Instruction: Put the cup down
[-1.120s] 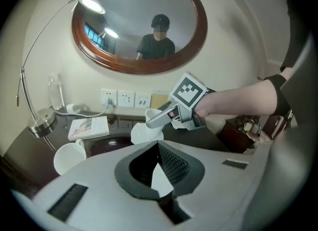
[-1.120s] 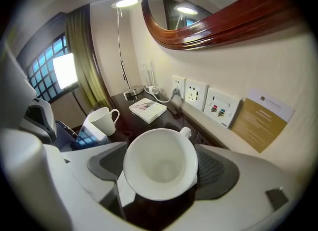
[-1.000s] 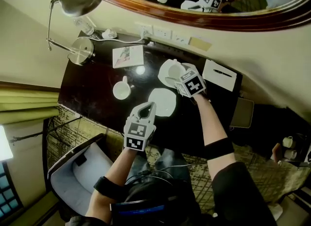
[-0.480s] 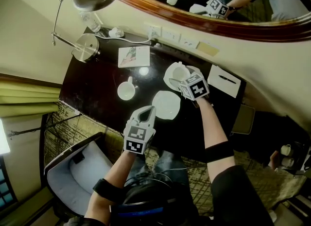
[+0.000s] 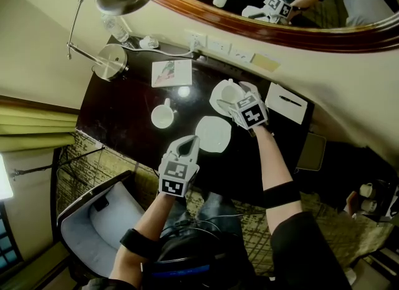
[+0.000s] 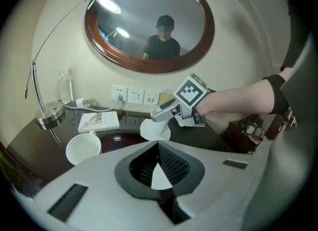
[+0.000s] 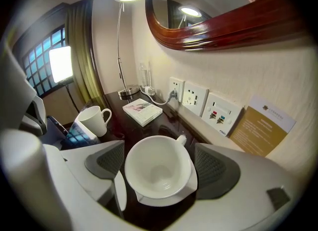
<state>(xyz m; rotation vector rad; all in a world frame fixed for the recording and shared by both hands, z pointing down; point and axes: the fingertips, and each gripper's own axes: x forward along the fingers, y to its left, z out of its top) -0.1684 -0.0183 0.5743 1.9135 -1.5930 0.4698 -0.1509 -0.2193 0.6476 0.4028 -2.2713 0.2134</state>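
A white cup (image 7: pixel 158 173) sits upright on its saucer (image 7: pixel 169 197) on the dark table (image 5: pixel 124 120), its handle pointing away toward the wall. My right gripper (image 7: pixel 160 168) straddles the cup; its jaws have just been opening, and the pads (image 7: pixel 217 169) stand clear of the cup's wall. In the head view this cup (image 5: pixel 228 91) is at the back, under the right gripper (image 5: pixel 238 95). My left gripper (image 5: pixel 187 146) hovers at the table's front edge, shut with nothing in it, just short of an empty saucer (image 5: pixel 213 134).
A white mug (image 5: pixel 163 116) stands left of the empty saucer. A booklet (image 5: pixel 173 72) and a lamp base (image 5: pixel 112 61) are at the back left, wall sockets (image 7: pixel 194 96) and a card (image 7: pixel 263 125) behind the cup, and a notepad (image 5: pixel 285 103) to the right.
The right gripper stays around the cup on its saucer and its jaws look slightly wider. The left gripper has not moved. The head camera shifted a little.
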